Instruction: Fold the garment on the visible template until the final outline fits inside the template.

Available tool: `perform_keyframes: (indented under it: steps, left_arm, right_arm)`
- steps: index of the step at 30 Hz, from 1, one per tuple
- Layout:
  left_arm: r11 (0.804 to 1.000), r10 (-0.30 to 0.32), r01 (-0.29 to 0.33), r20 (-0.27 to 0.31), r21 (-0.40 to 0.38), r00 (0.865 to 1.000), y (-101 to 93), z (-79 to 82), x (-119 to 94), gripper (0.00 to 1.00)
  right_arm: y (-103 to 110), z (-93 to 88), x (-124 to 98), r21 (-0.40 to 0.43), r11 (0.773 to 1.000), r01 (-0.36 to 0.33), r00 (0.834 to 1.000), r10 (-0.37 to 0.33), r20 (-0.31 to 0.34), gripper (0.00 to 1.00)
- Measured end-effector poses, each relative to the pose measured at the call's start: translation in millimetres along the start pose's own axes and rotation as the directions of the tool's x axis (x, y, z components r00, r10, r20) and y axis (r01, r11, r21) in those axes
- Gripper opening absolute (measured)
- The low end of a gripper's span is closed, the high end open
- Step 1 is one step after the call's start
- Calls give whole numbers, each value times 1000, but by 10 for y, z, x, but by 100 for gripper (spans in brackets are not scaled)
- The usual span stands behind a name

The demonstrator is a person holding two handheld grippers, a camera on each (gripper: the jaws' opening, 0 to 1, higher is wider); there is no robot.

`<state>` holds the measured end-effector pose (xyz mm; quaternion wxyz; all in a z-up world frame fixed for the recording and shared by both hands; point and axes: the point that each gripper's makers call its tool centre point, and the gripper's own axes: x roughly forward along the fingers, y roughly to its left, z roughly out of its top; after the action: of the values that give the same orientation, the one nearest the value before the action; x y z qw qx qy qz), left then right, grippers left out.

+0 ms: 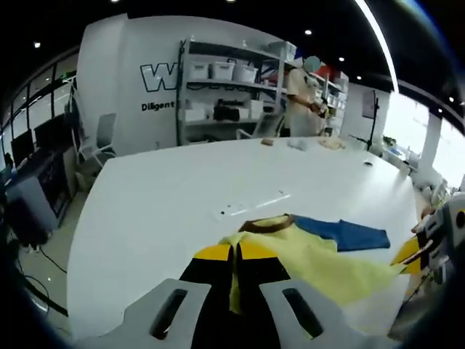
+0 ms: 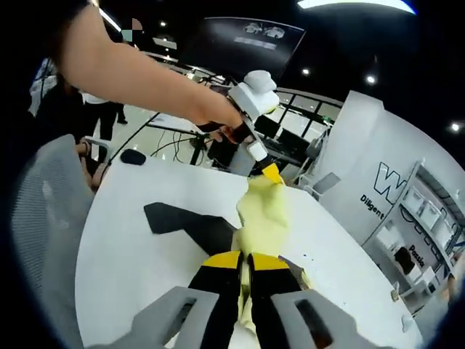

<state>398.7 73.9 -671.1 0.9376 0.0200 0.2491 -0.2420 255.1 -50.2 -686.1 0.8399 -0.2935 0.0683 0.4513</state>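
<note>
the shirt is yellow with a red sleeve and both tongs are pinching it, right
Not quite: the sleeve is blue, not red, as the left gripper view shows. The rest holds: the shirt is yellow, and both the left tongs and the right tongs pinch it.

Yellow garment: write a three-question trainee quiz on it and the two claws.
1. True or false: the left claw and the right claw are each shut on the yellow fabric garment.
2. Pick one: the garment's collar is A) brown, B) red, C) green.
3. Fill in: the garment lies partly on a large ____ table.
Key: 1 true; 2 A; 3 white.
</note>
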Motion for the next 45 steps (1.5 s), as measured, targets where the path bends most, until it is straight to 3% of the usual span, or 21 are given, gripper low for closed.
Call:
perform_keyframes:
  steps: [5, 14, 24, 30, 31, 33, 35, 36, 39, 45]
  left_arm:
    - [999, -30, 30, -7, 28, 1000, -169, -133, -260, 0]
    - [997, -73, 74, -41, 20, 996, -332, -441, -462, 0]
    - [991, -122, 115, -124, -64, 985, -549, -1001, -741, 0]
    - [985, -145, 124, -193, -116, 970, -700, -1405, -797, 0]
    - [984, -151, 128, -209, -121, 966, -731, -1477, -800, 0]
    - [982, -165, 135, -247, -132, 955, -811, -1684, -799, 0]
    - [981, -172, 141, -269, -132, 948, -845, -1784, -795, 0]
    - [981, -177, 144, -289, -132, 941, -885, -1895, -785, 0]
    - [988, -156, 141, -351, -68, 923, -896, -2098, -787, 0]
    - [989, -140, 150, -400, -6, 906, -945, -2307, -746, 0]
  right_arm:
    - [84, -71, -222, -11, 999, -35, 999, 35, 3, 0]
    - [179, -125, -375, -45, 993, -107, 994, 106, -7, 0]
    - [357, -310, -504, -63, 972, -225, 974, 222, -53, 0]
    - [521, -527, -541, -48, 944, -327, 940, 320, -116, 0]
    - [542, -560, -542, -53, 940, -337, 936, 328, -129, 0]
    - [658, -648, -558, -44, 919, -393, 909, 380, -170, 0]
    - [674, -664, -551, -45, 916, -398, 906, 385, -175, 0]
    - [725, -702, -551, -36, 906, -422, 894, 409, -185, 0]
    - [768, -838, -521, -18, 897, -442, 876, 427, -223, 0]
    - [881, -1014, -464, -14, 885, -466, 850, 444, -283, 0]
